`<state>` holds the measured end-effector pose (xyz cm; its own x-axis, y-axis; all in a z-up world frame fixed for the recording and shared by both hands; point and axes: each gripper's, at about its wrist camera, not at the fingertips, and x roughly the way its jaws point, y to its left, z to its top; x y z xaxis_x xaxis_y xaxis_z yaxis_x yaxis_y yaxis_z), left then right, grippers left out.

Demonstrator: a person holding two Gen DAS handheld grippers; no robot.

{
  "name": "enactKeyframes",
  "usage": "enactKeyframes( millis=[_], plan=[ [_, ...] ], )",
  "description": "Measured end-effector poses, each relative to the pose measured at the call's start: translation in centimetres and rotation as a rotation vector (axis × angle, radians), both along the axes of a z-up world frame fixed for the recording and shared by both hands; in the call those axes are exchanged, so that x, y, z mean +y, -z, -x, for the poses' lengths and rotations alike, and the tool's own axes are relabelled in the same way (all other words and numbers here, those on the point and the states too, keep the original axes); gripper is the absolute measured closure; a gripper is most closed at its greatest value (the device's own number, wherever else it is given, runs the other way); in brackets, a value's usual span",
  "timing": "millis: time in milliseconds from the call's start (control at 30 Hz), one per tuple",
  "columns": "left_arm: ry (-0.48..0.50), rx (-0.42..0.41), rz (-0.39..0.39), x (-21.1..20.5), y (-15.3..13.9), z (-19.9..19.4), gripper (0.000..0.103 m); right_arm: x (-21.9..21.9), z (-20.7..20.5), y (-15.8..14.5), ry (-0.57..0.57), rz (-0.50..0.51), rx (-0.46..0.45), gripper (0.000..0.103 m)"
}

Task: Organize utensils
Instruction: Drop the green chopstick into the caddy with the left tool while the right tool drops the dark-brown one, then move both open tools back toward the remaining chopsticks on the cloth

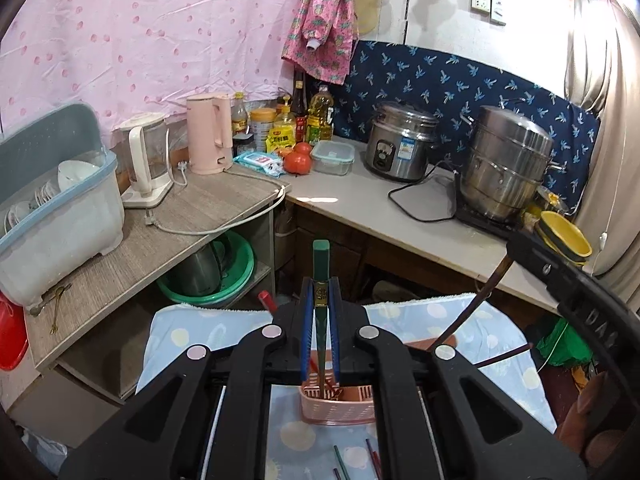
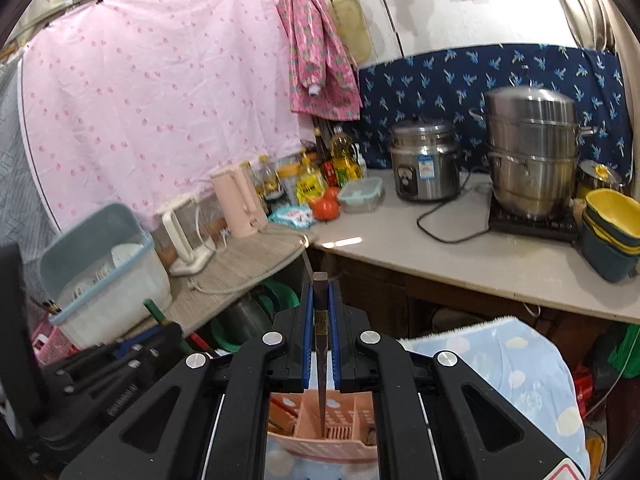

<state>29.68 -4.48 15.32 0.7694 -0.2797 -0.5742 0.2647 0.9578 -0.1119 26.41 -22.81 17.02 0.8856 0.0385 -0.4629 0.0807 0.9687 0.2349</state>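
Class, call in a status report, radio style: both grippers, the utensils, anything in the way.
Left gripper shut on green chopstick, tip in pink basket. Right gripper shut on brown chopstick, tip in basket. Loose chopsticks on cloth; nothing blocking.

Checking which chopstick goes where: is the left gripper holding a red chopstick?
No. The left gripper is shut on a green chopstick, its tip down in the pink basket.

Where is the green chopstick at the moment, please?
In the left wrist view, the green chopstick stands upright at centre, clamped in the left gripper, its tip over the pink basket.
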Motion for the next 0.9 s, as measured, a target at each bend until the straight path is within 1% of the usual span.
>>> enactKeyframes(
  millis=[33, 67, 100, 133, 267, 367, 533, 733, 900],
  plan=[
    [-0.008, 0.005, -0.004, 0.1, 0.3, 0.0, 0.094, -0.1, 0.0, 0.6, 0.007, 0.002, 0.008, 0.086],
    [-0.022, 0.016, -0.009, 0.2, 0.8, -0.1, 0.082, -0.2, 0.0, 1.1, 0.019, 0.003, 0.021, 0.08],
    [-0.028, 0.017, -0.005, 0.4, 1.0, 0.0, 0.064, -0.4, 0.2, 1.5, 0.023, -0.002, 0.024, 0.069],
    [-0.041, 0.012, -0.004, 0.5, 1.1, 0.1, 0.06, -0.6, 0.4, 1.8, 0.028, -0.007, 0.025, 0.064],
    [-0.045, 0.012, 0.0, 1.0, 1.5, 0.6, 0.058, -1.1, 1.3, 2.5, 0.031, -0.022, 0.04, 0.063],
    [-0.051, 0.009, -0.018, 1.2, 1.8, 1.2, 0.058, -1.2, 2.3, 3.0, 0.033, -0.025, 0.052, 0.063],
    [-0.047, 0.019, -0.023, 1.3, 2.4, 3.1, 0.055, -1.0, 4.5, 4.2, 0.027, -0.028, 0.083, 0.063],
    [-0.038, 0.048, -0.032, 1.5, 3.7, 6.0, 0.055, -0.5, 8.2, 6.3, 0.021, -0.008, 0.131, 0.063],
    [-0.032, 0.085, -0.052, 1.6, 5.8, 9.1, 0.055, 0.0, 12.0, 8.7, 0.023, 0.016, 0.182, 0.063]
  ],
)
